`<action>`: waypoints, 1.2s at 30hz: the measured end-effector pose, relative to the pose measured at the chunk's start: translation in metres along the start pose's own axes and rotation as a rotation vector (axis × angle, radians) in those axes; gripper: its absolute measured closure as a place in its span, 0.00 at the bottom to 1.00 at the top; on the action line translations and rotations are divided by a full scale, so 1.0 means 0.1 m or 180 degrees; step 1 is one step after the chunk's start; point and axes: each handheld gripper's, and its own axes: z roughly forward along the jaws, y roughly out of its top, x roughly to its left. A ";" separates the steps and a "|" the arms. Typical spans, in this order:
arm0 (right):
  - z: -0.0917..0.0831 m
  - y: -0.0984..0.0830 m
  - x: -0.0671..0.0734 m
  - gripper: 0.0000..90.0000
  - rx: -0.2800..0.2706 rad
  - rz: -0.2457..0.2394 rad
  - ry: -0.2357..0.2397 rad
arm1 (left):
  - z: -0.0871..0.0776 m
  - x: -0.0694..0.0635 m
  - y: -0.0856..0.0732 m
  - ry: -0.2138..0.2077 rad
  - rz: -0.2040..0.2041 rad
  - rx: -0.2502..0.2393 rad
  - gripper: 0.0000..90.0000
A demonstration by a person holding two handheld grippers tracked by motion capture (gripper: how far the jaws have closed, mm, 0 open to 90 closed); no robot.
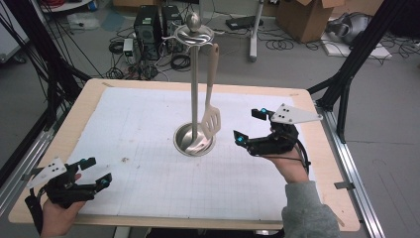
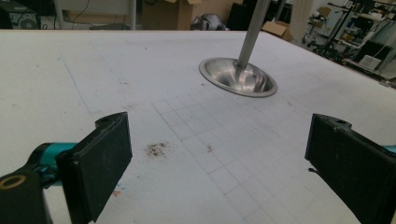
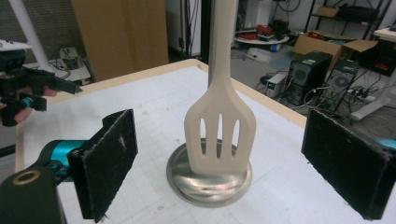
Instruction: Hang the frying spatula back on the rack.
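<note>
A wooden table [image 1: 317,163] under a white gridded mat [image 1: 148,148] carries a tall silver metal utensil stand [image 1: 195,74] with a dished round base, and from its top ring hangs a cream plastic slotted spatula [image 1: 211,121], blade down just over the base. The right gripper [image 1: 246,126] sits just beside that spatula, jaws spread wide and empty – in the right gripper view the blade hangs ahead, between the two black pads [image 3: 109,161] but touching neither. The left gripper [image 1: 98,171] rests at the table's near left corner, well apart from the stand, jaws also spread with nothing between them.
</note>
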 end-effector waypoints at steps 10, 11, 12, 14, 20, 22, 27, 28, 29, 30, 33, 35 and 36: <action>-0.19 -0.20 0.03 0.11 -0.0072 0.0012 -0.0072 | 0.03 0.00 0.00 -0.0012 0.0008 0.0013 0.09; -0.20 -0.21 0.03 0.11 -0.0081 -0.0015 -0.0083 | 0.04 0.00 0.00 -0.0009 0.0004 0.0008 0.09; -0.23 -0.22 0.03 0.11 -0.0086 -0.0001 -0.0094 | 0.04 0.00 0.00 -0.0012 0.0003 0.0003 0.09; -0.26 -0.25 0.04 0.11 -0.0097 -0.0008 -0.0111 | 0.04 0.00 0.00 -0.0010 0.0000 -0.0003 0.09; -0.35 -0.37 0.10 0.11 -0.0013 -0.0090 -0.0209 | 0.07 0.00 0.01 -0.0017 -0.0001 0.0009 0.09; -0.36 -0.42 0.12 0.11 0.0029 -0.0126 -0.0240 | 0.08 0.00 0.01 -0.0024 0.0004 0.0022 0.09; -0.39 -0.57 0.17 0.11 0.0101 -0.0152 -0.0294 | 0.10 0.00 0.01 -0.0035 0.0011 0.0039 0.09; -0.40 -0.60 0.18 0.11 0.0104 -0.0130 -0.0275 | 0.10 0.00 0.01 -0.0039 0.0004 0.0042 0.09; -0.41 -0.63 0.19 0.11 0.0116 -0.0129 -0.0283 | 0.10 0.00 0.01 -0.0033 0.0008 0.0044 0.09; -0.41 -0.66 0.20 0.11 0.0107 -0.0119 -0.0283 | 0.10 0.00 0.01 -0.0029 0.0006 0.0044 0.09; -0.46 -0.73 0.19 0.11 0.0079 -0.0095 -0.0313 | 0.08 0.02 0.01 -0.0013 -0.0016 0.0011 0.09; -0.50 -0.78 0.19 0.11 0.0074 -0.0048 -0.0329 | 0.06 0.04 0.01 0.0003 -0.0023 -0.0011 0.09; -0.53 -0.80 0.18 0.11 0.0063 -0.0029 -0.0349 | 0.05 0.04 0.01 0.0005 -0.0042 -0.0018 0.09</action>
